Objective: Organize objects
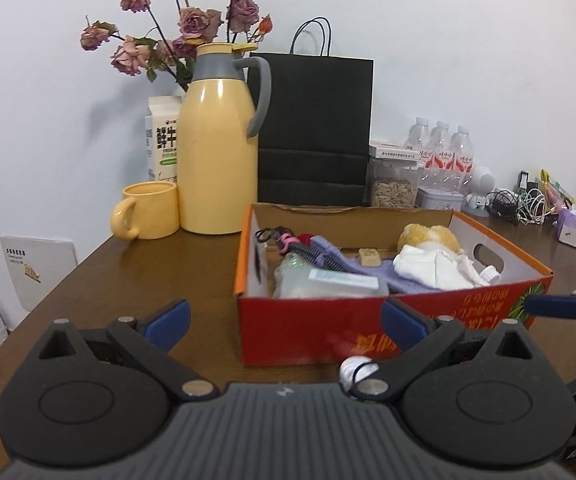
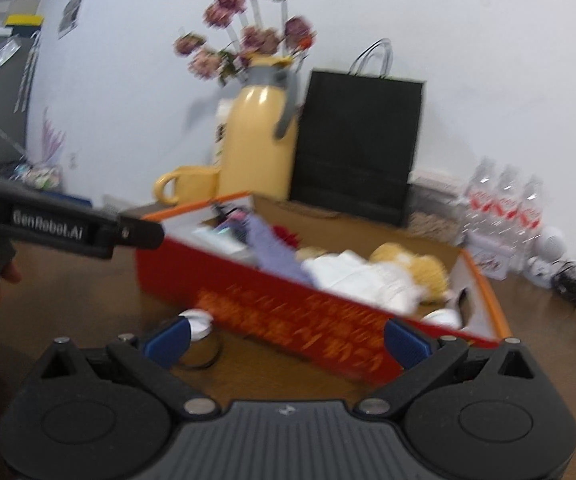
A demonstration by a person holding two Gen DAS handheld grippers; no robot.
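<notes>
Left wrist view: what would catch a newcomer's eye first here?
The red cardboard box, open-topped, sits mid-table stuffed with a white cloth, a purple cloth and a yellow plush toy. Behind it to the left stands a tall yellow thermos jug with a matching mug and dried roses; a black paper bag stands directly behind.

Brown table (image 1: pixel 100 280) bears red box (image 1: pixel 299 332), mug (image 1: pixel 150 210), thermos (image 1: pixel 218 152)

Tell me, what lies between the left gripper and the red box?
In the left wrist view, between the left gripper and the red box lies only bare brown table; a small white object sits nearer the right finger.
</notes>
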